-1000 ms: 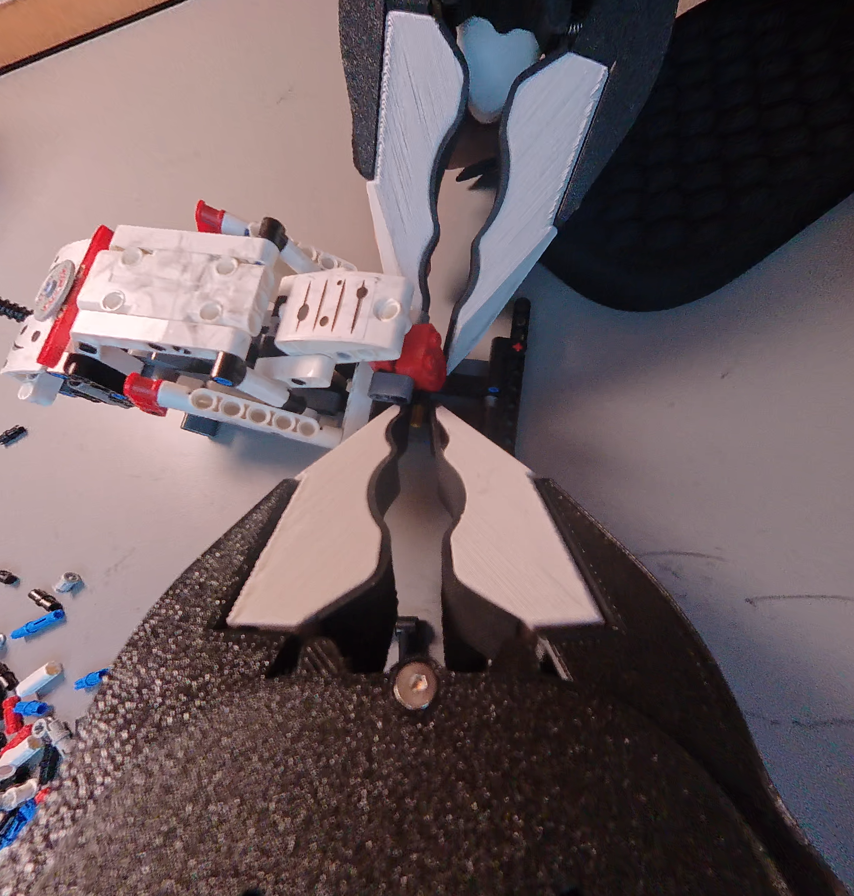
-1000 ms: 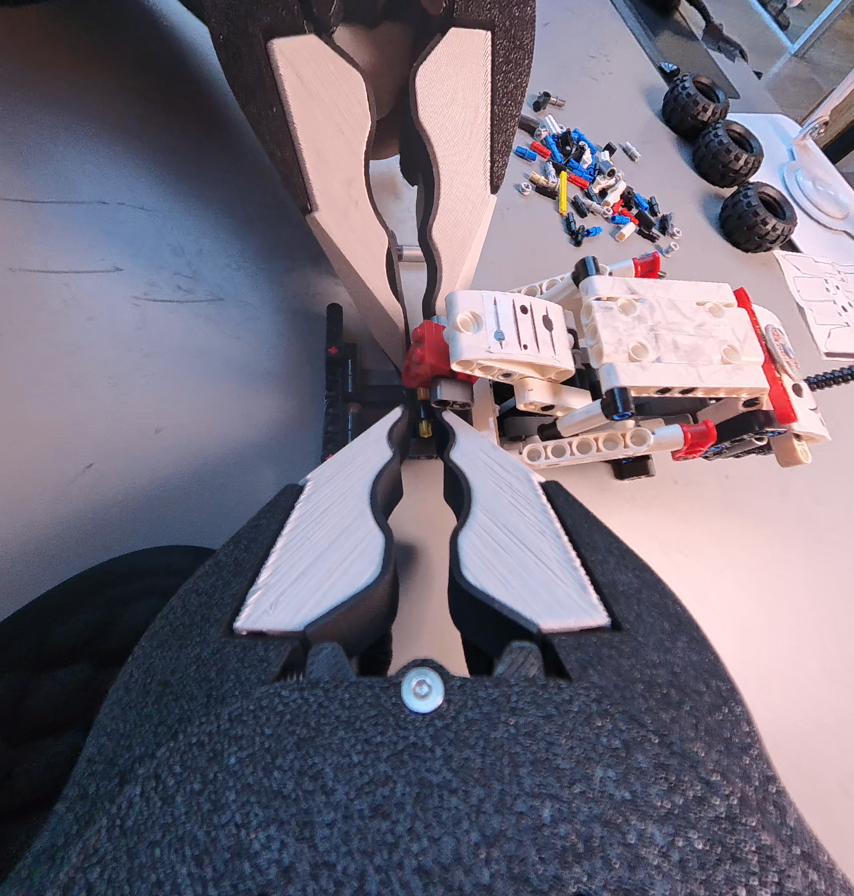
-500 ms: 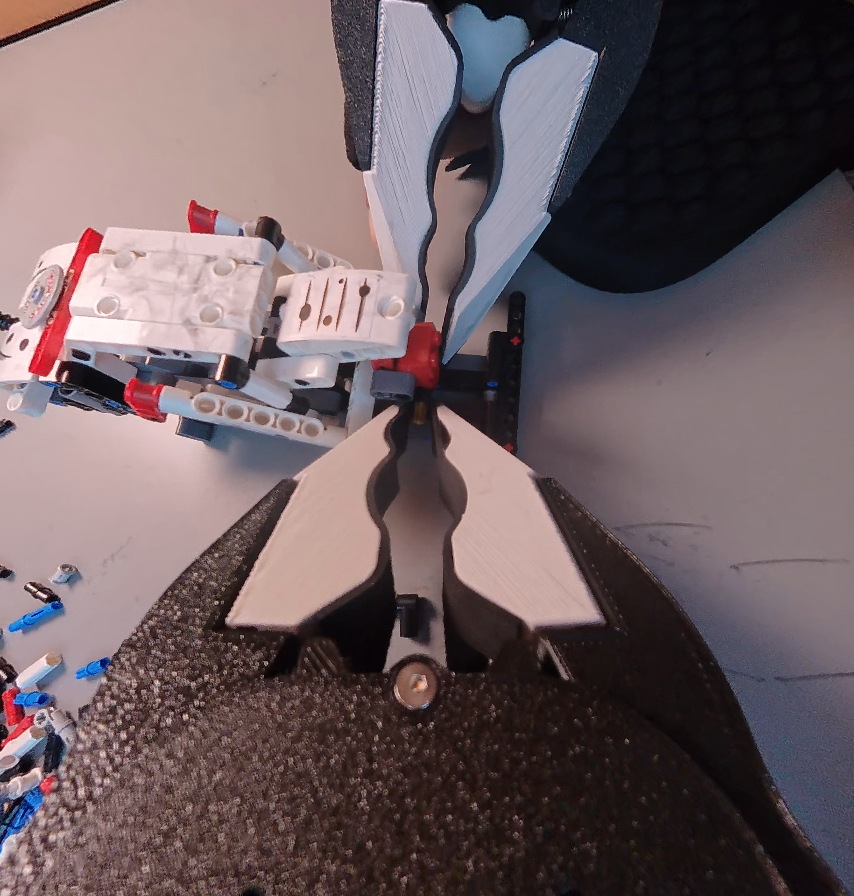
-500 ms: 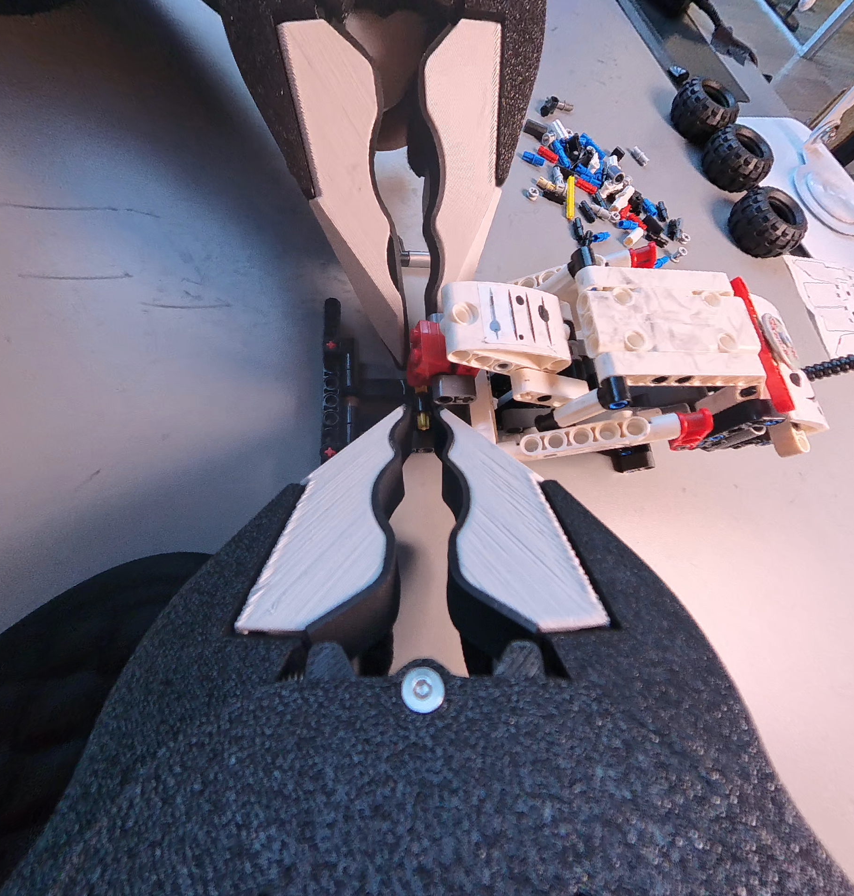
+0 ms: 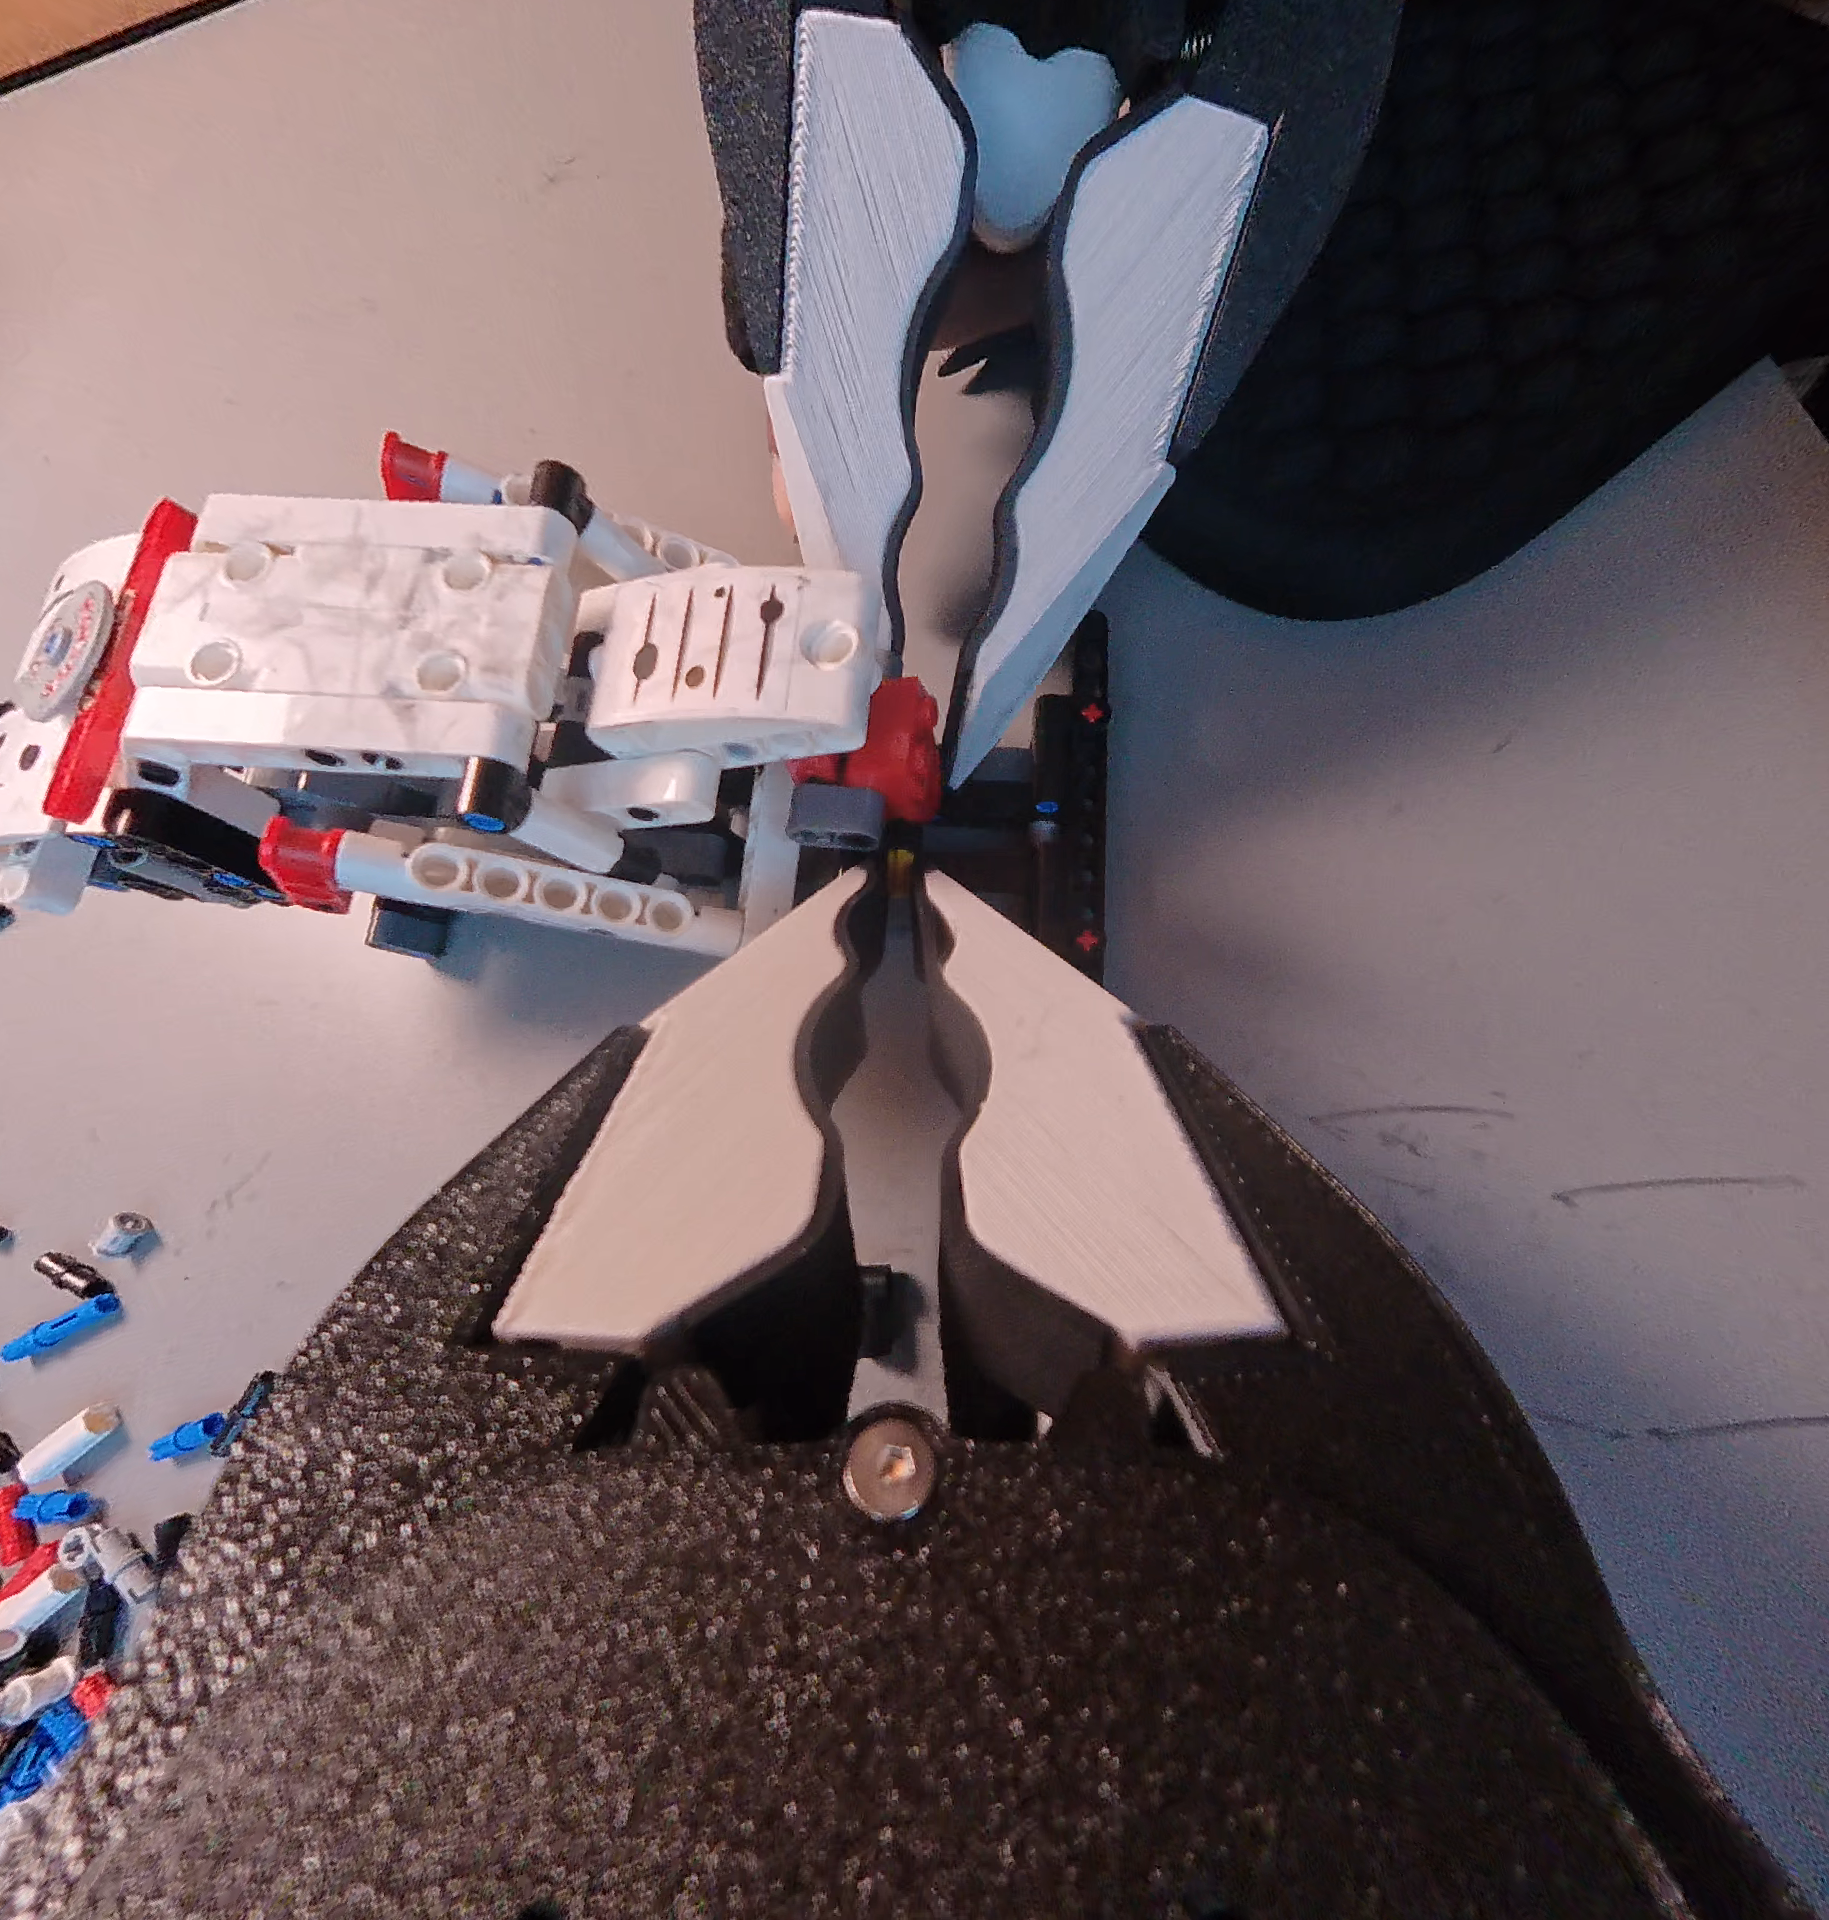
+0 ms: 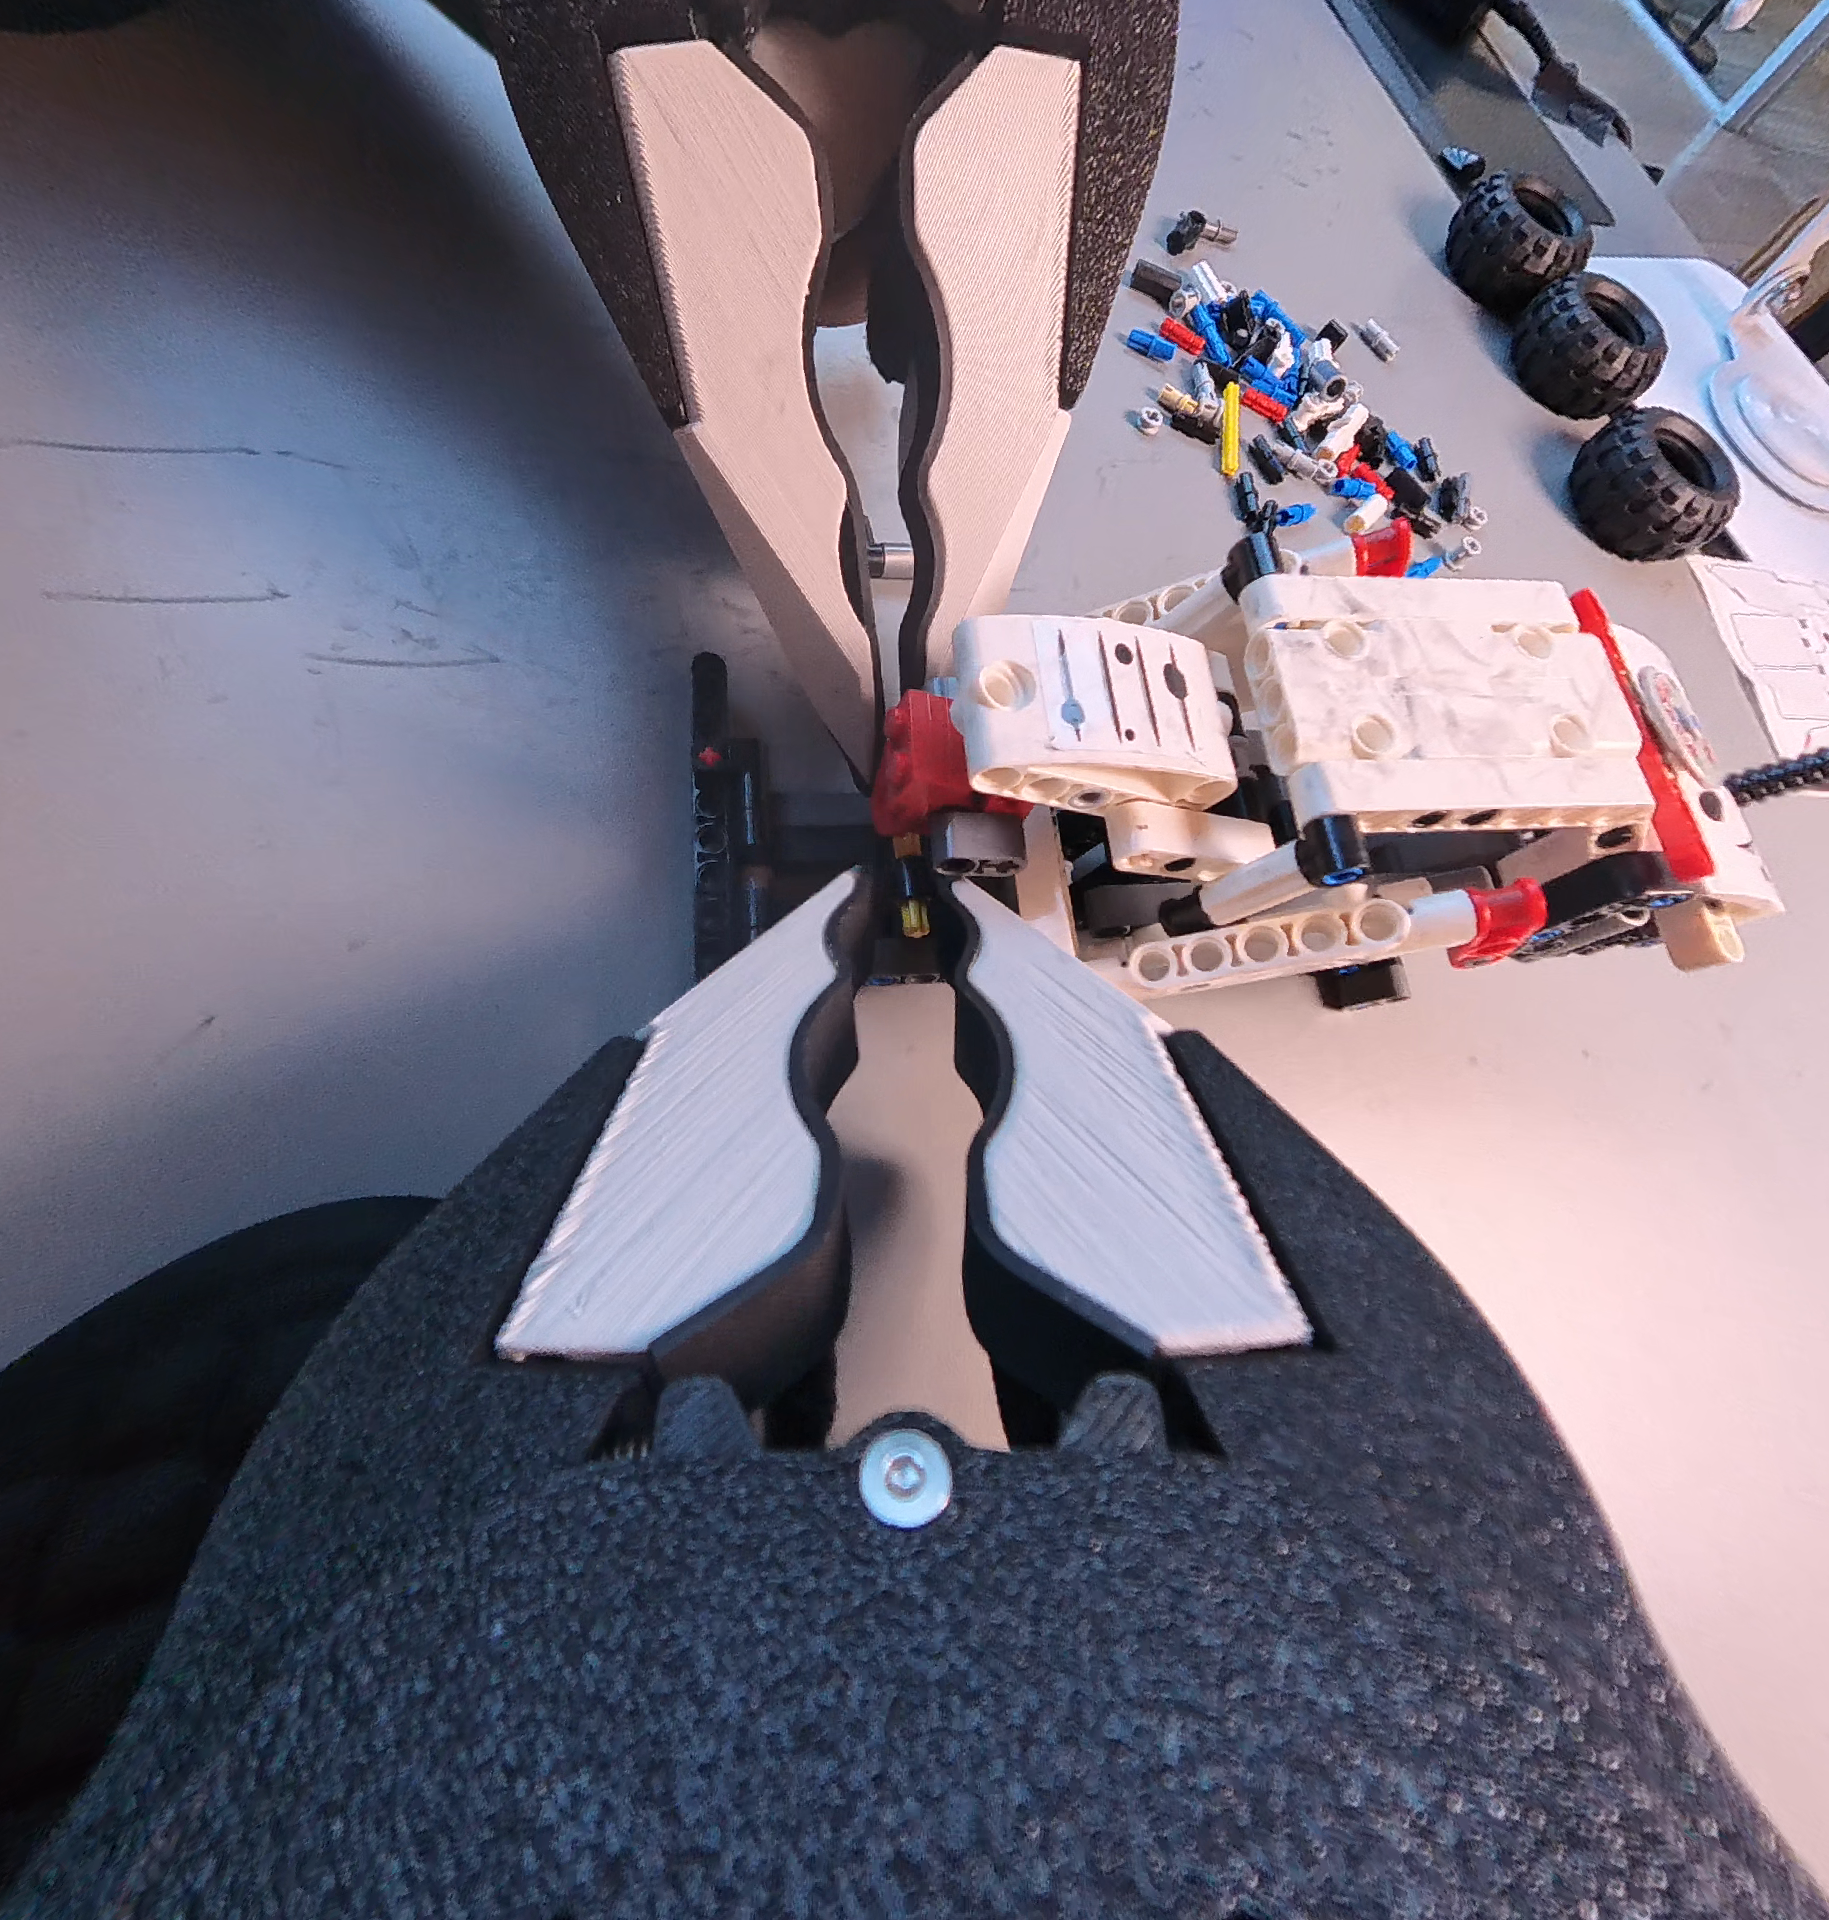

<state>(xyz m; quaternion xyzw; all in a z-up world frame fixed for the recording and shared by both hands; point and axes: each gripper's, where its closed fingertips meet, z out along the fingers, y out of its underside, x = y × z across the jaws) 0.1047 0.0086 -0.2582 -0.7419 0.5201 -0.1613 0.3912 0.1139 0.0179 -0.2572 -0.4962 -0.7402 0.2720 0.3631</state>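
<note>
A white, red and black brick-built vehicle model [image 5: 370, 644] lies on the grey table; it also shows in the right wrist view [image 6: 1409, 707]. At its near end sit a red piece [image 5: 899, 743] and a black cross beam [image 5: 1081, 810]. My left gripper [image 5: 894, 888] is shut on a thin black, yellow-tipped axle just under the red piece. My right gripper [image 6: 908, 909] comes from the opposite side and is shut on the same yellow-tipped axle [image 6: 910, 894]. Each gripper shows tip-to-tip in the other's view: the right gripper [image 5: 925, 727] and the left gripper [image 6: 889, 717].
A pile of small loose pins [image 6: 1294, 405] lies beyond the model, seen also at the left wrist view's lower left [image 5: 27, 1558]. Three black tyres [image 6: 1585, 343], a paper sheet [image 6: 1803, 665] and a coiled black cable [image 6: 1803, 774] lie at the far right. A dark sleeve [image 5: 1512, 312] fills the upper right.
Both grippers and the model have shifted only slightly together. Both grips on the axle are unchanged.
</note>
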